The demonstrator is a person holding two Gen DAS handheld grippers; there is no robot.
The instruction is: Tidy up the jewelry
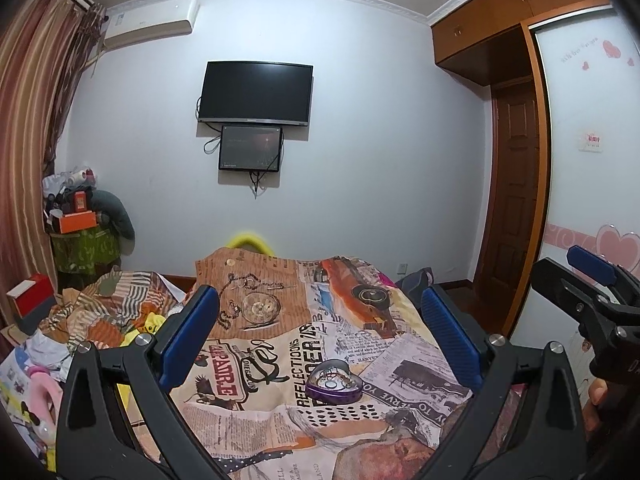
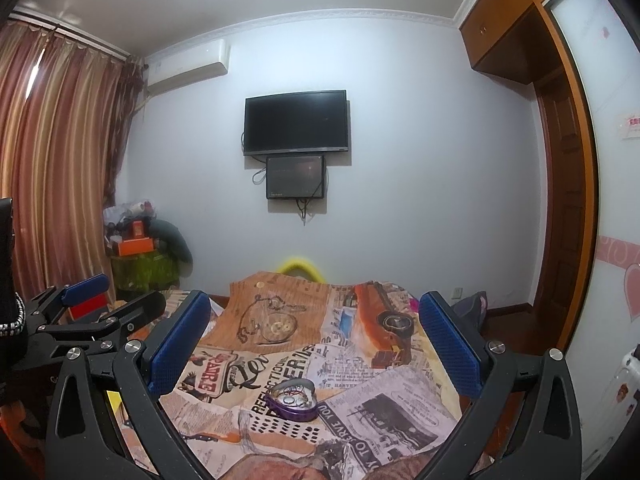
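Left wrist view: heart-shaped purple tin (image 1: 334,381) sat lidless on the printed bedspread (image 1: 256,344), jewelry inside, likely left uncovered for sorting. Left gripper (image 1: 320,336) gaped wide, empty, above it.

Right wrist view: tin (image 2: 293,399) lay between the spread fingers; right gripper (image 2: 314,344) wide, holding nothing.

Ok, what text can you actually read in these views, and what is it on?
"REFLECTIONS": printed cloth, by the purple heart tin.
"...SERVE YO...": upside down, cloth right of the tin.
"...PAIRE": cloth banner, start hidden by left gripper finger.
Fine newsprint, wall sign, air conditioner label: too blurred.
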